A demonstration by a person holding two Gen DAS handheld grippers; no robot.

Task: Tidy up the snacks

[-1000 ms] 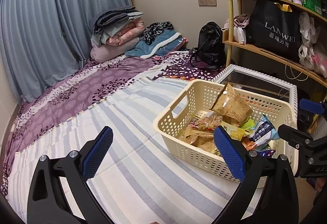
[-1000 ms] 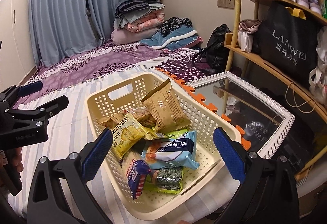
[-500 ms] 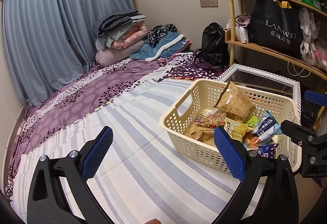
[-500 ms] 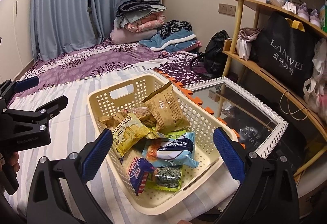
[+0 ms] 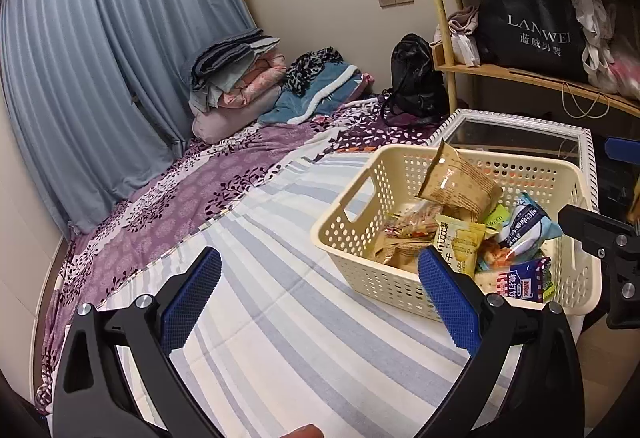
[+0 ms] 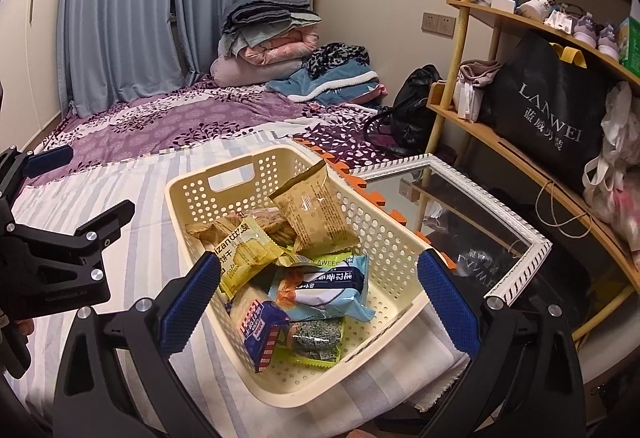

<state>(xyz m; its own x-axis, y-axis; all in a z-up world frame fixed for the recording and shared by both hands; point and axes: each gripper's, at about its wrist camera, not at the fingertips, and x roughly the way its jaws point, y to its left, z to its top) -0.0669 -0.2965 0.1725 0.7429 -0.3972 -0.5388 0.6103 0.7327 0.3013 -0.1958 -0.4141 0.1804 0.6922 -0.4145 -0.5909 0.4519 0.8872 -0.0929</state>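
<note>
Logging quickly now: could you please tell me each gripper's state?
Left gripper: open, holding nothing.
Right gripper: open, holding nothing, above the basket.

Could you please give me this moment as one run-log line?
left gripper: open, empty | right gripper: open, empty, over basket | snacks: all in basket

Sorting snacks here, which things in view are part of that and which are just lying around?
Part of the job:
cream basket
tan packet
yellow packet
light blue packet
seaweed packet

Just lying about:
folded blankets
black backpack
black shopping bag
framed mirror
</note>
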